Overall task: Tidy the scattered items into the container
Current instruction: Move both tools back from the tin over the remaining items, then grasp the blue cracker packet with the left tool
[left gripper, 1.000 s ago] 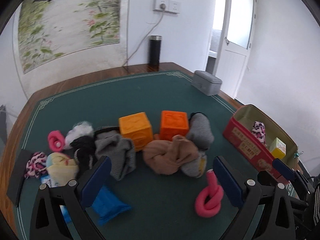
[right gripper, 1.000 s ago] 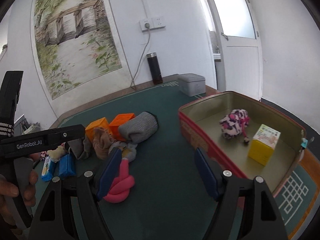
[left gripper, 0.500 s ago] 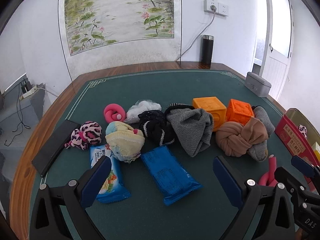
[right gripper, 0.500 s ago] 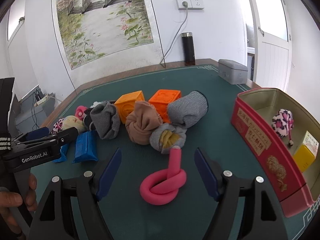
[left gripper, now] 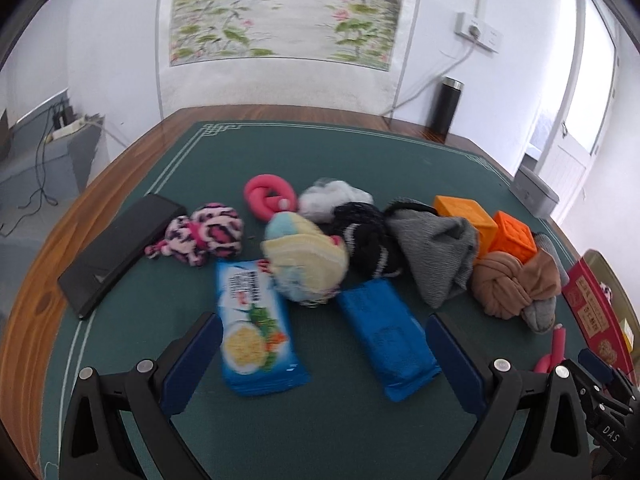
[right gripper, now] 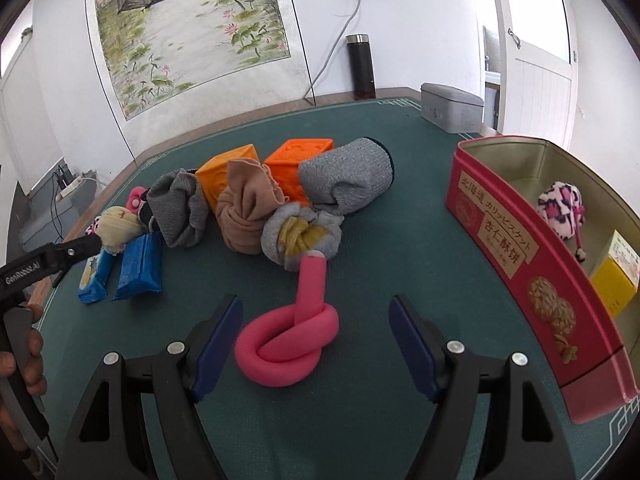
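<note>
A: Left wrist view, from left to right: what is there?

B: A black flat case [left gripper: 116, 249] at left, a pink leopard plush [left gripper: 204, 234], then a blue snack packet [left gripper: 256, 328] with a noodle picture; its writing is too blurred to read. A plain blue packet [left gripper: 386, 340] lies right of it. The left gripper [left gripper: 324, 360] hangs spread wide and empty above both.

A: And the right wrist view?

B: "GenRobot.AI" shows on the other gripper's arm at far left. The right gripper [right gripper: 316, 344] is spread, with a knotted pink foam tube [right gripper: 288, 344] between its fingers, untouched. At right stands the red tin [right gripper: 520, 264], printed with Chinese and Japanese characters, holding a second leopard plush [right gripper: 560, 216] and a yellow box [right gripper: 616, 284].
</note>
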`<state>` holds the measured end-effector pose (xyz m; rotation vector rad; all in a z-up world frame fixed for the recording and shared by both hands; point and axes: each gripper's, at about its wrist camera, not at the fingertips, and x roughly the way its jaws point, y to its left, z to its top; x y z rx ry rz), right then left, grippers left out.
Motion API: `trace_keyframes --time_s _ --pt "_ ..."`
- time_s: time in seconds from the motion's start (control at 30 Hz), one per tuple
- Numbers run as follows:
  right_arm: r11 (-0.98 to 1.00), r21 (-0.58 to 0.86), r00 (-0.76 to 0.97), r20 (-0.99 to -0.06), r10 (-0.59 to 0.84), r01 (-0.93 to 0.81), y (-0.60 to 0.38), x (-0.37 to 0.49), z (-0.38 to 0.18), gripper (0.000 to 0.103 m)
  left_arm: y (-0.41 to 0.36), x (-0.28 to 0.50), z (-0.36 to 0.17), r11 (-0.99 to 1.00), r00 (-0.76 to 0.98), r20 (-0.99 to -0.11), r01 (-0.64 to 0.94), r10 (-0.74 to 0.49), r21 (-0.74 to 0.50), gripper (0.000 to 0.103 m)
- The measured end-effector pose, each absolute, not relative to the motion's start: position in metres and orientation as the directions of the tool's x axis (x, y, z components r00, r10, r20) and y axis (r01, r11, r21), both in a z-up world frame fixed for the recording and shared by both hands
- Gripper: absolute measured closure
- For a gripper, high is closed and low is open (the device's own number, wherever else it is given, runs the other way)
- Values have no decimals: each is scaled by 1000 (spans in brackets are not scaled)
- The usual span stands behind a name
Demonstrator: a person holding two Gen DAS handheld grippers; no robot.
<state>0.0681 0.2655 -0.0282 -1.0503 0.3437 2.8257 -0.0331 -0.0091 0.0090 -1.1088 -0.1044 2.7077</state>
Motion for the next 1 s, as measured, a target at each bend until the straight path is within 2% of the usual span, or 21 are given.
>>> trace_keyframes --time_s 0.4,0.73,0.8,0.83,0.9,0.97,1.0 --pt "-970 181 -755 -656 2 -160 263 61 -28 24 -37 -51 -4 -982 -677 -713 -86 183 -171 0" --pt "-969 197 -761 -648 -16 -146 261 62 -29 24 -29 -71 -29 -998 -648 -759 -44 68 -52 2" --pt "-970 194 -763 -646 -16 -144 261 62 -28 24 -30 -72 -31 -999 -650 -759 -35 52 -39 12" --pt "-971 192 -764 -645 -16 -142 260 62 -28 24 -31 -73 -32 -998 -642 -764 -35 56 -44 26" --pt "-973 184 -765 -644 -13 -139 258 62 -28 24 -32 -75 -34 -998 -632 -772 -40 70 -58 35" --pt "-975 171 -771 -637 -1 -140 255 63 -26 24 -31 -73 -33 -996 -637 -766 -60 87 -64 59" --pt "-976 163 -776 -631 8 -143 254 64 -24 24 -30 -71 -33 -996 -638 -765 -63 91 -66 60"
